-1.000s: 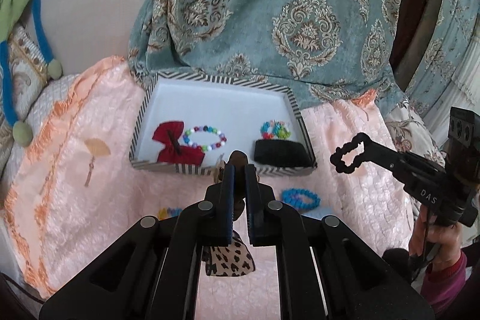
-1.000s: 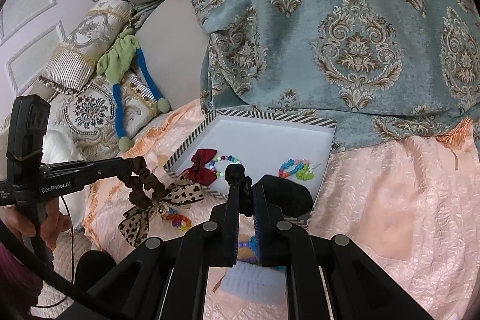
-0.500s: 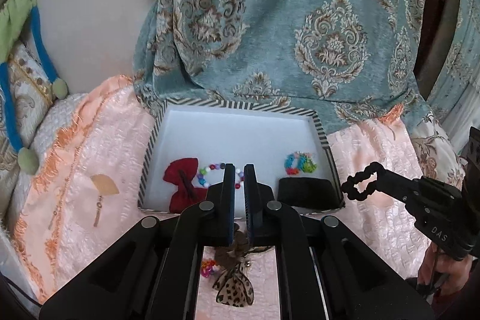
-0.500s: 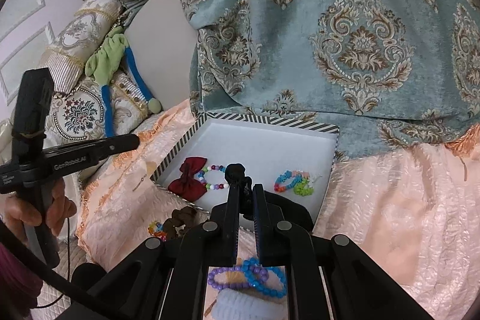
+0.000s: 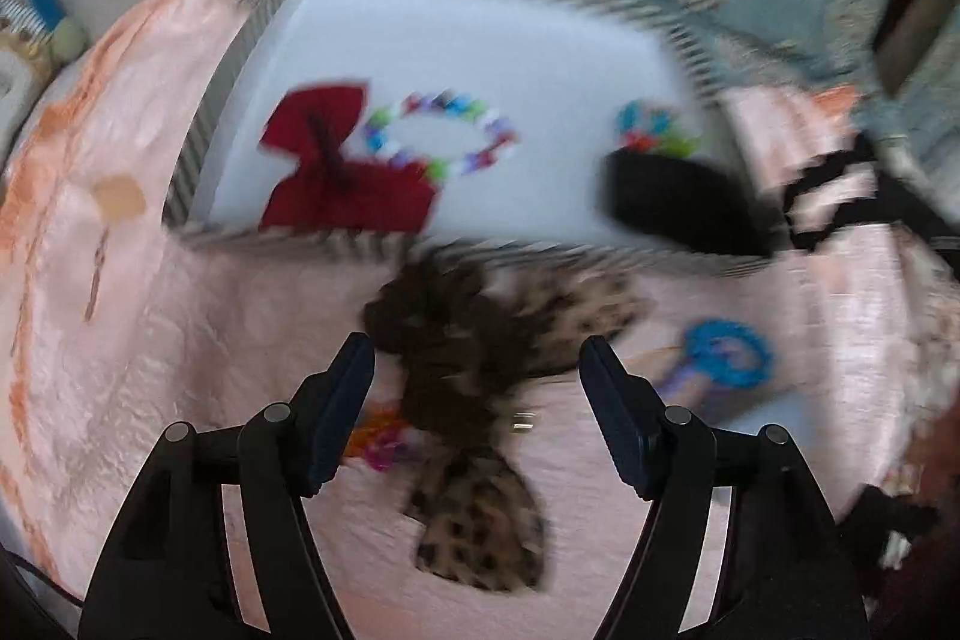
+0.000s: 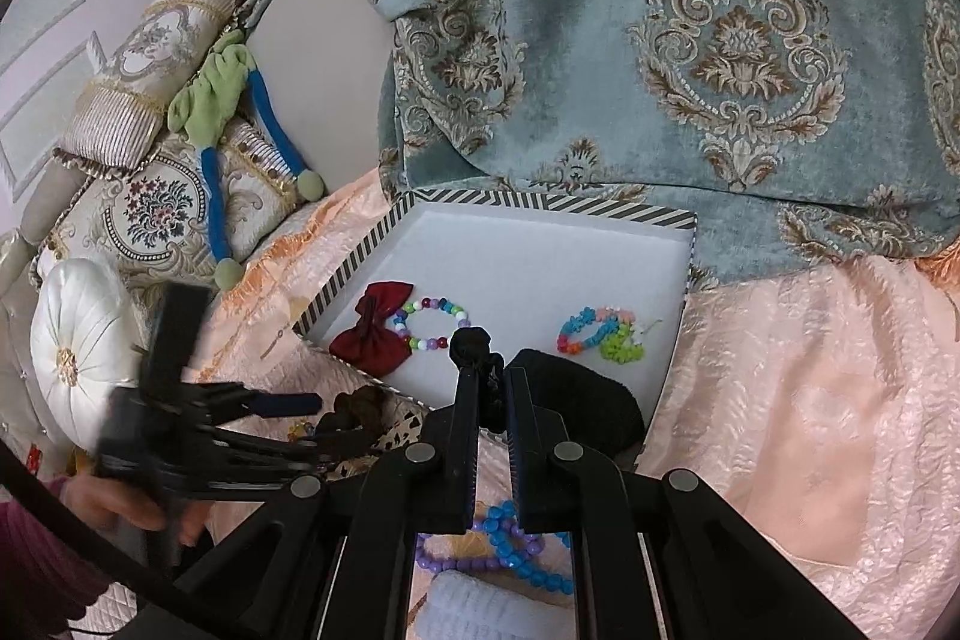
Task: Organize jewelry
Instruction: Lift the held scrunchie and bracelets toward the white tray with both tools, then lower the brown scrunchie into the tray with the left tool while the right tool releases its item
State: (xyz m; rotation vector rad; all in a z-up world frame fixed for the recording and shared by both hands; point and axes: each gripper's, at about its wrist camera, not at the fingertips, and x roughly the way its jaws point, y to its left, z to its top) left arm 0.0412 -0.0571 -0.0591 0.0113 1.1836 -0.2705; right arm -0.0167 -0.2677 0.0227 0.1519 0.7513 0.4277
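My left gripper (image 5: 475, 343) points down at the peach cloth and its jaws are opening. A brown scrunchie with leopard-print tails (image 5: 456, 340) lies on the cloth between and just past the fingertips, and neither pad touches it. The same left gripper (image 6: 324, 424) is blurred at the lower left of the right wrist view. My right gripper (image 6: 492, 376) is shut on a black scrunchie (image 6: 471, 340) (image 5: 828, 196). Behind stands a striped tray (image 6: 360, 250) (image 5: 198, 142). It holds a red bow (image 6: 375, 328), a bead bracelet (image 6: 429, 322), a bright bracelet cluster (image 6: 600, 334) and a black pouch (image 6: 576, 400).
Blue and purple bead bracelets (image 6: 510, 550) lie on the cloth under my right gripper, and a small bright bracelet (image 5: 378, 439) lies by the left jaw. Patterned cushions (image 6: 156, 208) are piled at the left. A teal curtain (image 6: 660, 40) hangs behind the tray.
The left gripper dropped toward the cloth and opened, letting go of the leopard scrunchie, which now lies in front of the tray. The right gripper shifted a little, still shut on the black scrunchie.
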